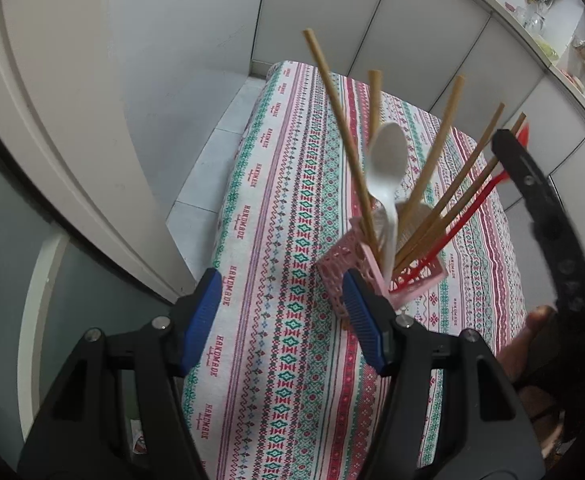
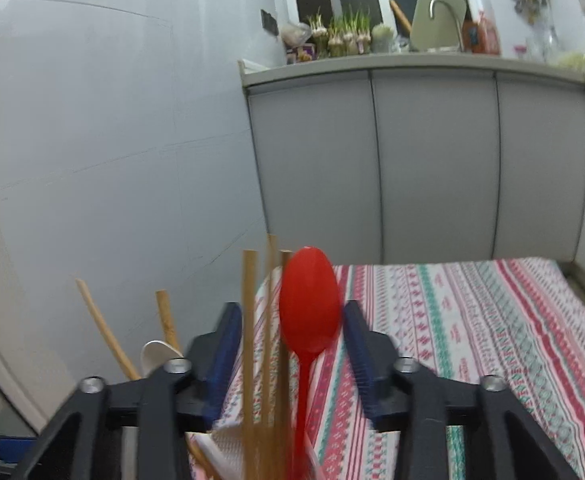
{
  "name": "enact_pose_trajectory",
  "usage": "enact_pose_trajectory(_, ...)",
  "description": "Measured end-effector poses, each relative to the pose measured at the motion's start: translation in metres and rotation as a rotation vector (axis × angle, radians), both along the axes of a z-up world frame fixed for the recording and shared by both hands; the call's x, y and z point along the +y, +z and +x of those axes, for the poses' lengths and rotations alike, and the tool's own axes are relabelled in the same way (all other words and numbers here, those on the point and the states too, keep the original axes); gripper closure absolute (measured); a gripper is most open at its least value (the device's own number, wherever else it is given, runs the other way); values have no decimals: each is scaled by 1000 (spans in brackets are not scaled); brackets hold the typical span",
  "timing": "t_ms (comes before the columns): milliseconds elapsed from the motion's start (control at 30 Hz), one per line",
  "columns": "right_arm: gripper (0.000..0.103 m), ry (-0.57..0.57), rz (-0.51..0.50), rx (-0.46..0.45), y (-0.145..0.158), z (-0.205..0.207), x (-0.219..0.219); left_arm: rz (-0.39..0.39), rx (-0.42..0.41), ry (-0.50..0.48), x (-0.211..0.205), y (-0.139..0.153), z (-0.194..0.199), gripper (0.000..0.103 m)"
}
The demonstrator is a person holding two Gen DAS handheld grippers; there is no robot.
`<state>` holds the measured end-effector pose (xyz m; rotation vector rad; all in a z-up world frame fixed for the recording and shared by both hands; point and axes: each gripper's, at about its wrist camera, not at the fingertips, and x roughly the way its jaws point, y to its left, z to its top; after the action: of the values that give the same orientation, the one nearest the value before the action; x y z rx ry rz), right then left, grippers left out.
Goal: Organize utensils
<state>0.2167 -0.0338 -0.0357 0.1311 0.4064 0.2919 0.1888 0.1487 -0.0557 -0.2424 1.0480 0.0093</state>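
A pink lattice utensil holder (image 1: 354,276) stands on the patterned tablecloth (image 1: 284,332). It holds several wooden chopsticks (image 1: 338,120), a white plastic spoon (image 1: 388,160) and a red plastic spoon (image 1: 464,216). My left gripper (image 1: 284,316) is open and empty, its right finger just in front of the holder. My right gripper (image 2: 292,340) is open above the holder; the red spoon's bowl (image 2: 310,300) and chopstick tips (image 2: 250,320) stand between its fingers, not clamped. The white spoon (image 2: 158,354) shows at its lower left. The right gripper's black body (image 1: 540,216) shows in the left wrist view.
White cabinet doors (image 2: 432,168) run behind the table, with a counter above carrying a sink tap (image 2: 448,12), plants and jars. A white wall (image 2: 112,140) and door frame (image 1: 52,140) lie to the left. Floor tiles (image 1: 212,160) show past the table's left edge.
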Motion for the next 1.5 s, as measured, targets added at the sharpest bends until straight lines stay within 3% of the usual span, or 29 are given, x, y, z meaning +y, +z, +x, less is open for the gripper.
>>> enact_pose_trajectory(167,38,53,84,72,21,-17,-27,17,-14,-25,-12,7,-8,39)
enact_pose_trajectory(300,34,13,89,126,39,-30,-50,41,-34,-52,-25,18,-19,34)
enact_pose_trajectory(433,31,-39,22,140,62,-52,-69,88,-80,-77,-44,34,-36,25)
enact_pose_trajectory(700,4,-203,-143,192,94,-104,-104,117,-189,-90,-75,72,-77,1)
enact_pose_trajectory(900,1,-265,-227,269,104,-135,-115,164,-227,-93,-92,90,-104,0)
enact_pose_trajectory(1133,1,-306,-235,282,119,-168,-130,193,-329,-61,-93,117,-137,0)
enact_pose_trajectory(1500,1,-337,-268,294,122,-183,-137,202,-367,-66,-105,129,-154,0)
